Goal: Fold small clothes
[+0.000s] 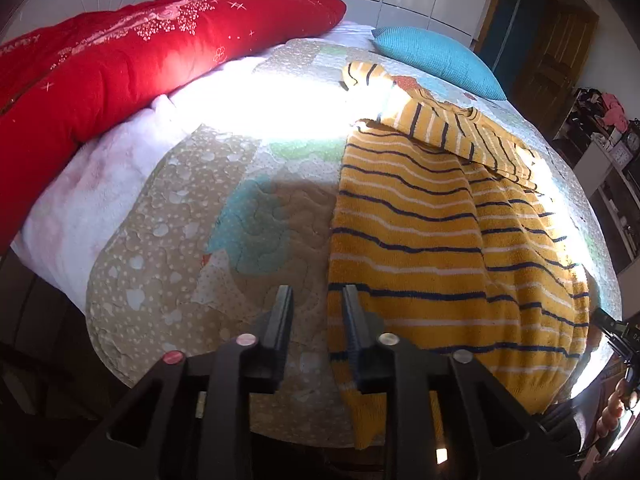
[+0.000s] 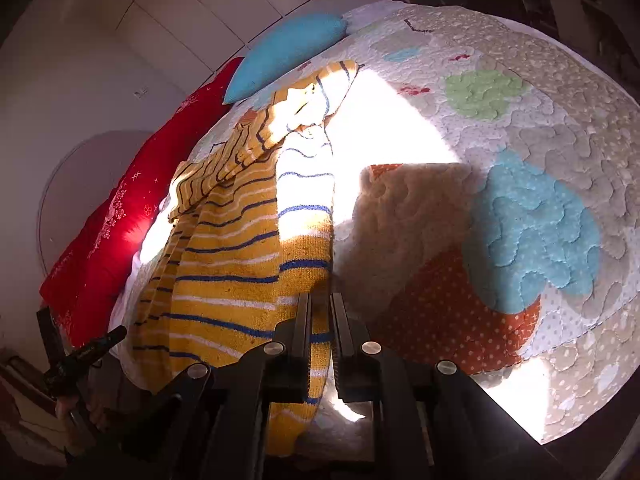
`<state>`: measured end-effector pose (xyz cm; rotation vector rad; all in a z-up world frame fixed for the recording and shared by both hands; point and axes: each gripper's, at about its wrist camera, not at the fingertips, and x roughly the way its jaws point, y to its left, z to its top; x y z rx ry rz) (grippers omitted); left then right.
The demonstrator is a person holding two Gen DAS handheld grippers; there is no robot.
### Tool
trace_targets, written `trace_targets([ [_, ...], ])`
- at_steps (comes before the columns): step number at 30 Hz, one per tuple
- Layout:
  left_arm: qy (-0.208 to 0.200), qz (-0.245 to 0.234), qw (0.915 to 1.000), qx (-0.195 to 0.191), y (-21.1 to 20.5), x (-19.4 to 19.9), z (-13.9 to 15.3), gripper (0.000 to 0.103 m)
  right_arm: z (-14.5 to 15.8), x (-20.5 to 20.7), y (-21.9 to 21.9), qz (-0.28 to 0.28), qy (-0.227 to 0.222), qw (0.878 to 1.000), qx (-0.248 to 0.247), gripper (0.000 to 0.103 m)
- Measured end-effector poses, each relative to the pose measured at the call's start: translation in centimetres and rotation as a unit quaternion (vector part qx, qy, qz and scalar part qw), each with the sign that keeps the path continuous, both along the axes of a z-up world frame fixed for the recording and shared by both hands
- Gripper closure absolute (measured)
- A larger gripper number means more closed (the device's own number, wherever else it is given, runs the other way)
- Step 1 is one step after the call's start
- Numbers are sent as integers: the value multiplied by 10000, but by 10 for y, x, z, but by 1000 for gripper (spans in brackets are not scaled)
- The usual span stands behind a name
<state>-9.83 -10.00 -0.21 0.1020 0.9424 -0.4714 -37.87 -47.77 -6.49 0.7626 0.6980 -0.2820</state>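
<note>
A small yellow knit sweater (image 1: 432, 240) with navy and white stripes lies on the quilted bed, its sleeves folded across the top. In the left wrist view my left gripper (image 1: 318, 300) hovers open at the sweater's left hem corner, with the edge of the knit between the fingers. In the right wrist view the sweater (image 2: 236, 264) lies left of centre. My right gripper (image 2: 320, 304) stands at its right hem corner with a narrow gap between the jaws; the sweater's edge runs into that gap.
A patchwork quilt (image 1: 192, 240) covers the bed. A red duvet (image 1: 140, 64) lies along the far left, a teal cushion (image 1: 436, 56) at the head. Strong sunlight washes out the middle. Shelves with clutter (image 1: 608, 128) stand to the right.
</note>
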Motion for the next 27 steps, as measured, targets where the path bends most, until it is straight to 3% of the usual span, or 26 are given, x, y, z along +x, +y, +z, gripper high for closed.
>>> trace_targets([
  [1,-132,-6,9999,27,-2,-2,4,54,3,2,-3,-71,56,9999,-143,89],
  [3,-378,-56,9993,51,-7,-5,13,39,8,6,-13,-248,213,9986,-425,78],
  [4,-482,-108,9987,77,-12,-6,17,34,10,9,-19,-350,278,9974,-567,68],
  [5,-576,-169,9981,130,-17,-6,20,33,12,13,-27,-483,315,9957,-719,61],
  [7,-721,-278,9966,268,-29,-5,24,30,15,23,-45,-702,410,9917,-997,56],
  [14,-802,-398,9954,347,-61,4,27,22,14,63,-90,-927,909,9789,-1581,55],
  [19,-607,-318,9965,471,-72,14,16,22,6,80,-99,-868,1066,9759,-1697,49],
  [27,-622,-185,9952,732,-67,18,4,22,-1,88,-98,-876,1208,9720,-1813,41],
])
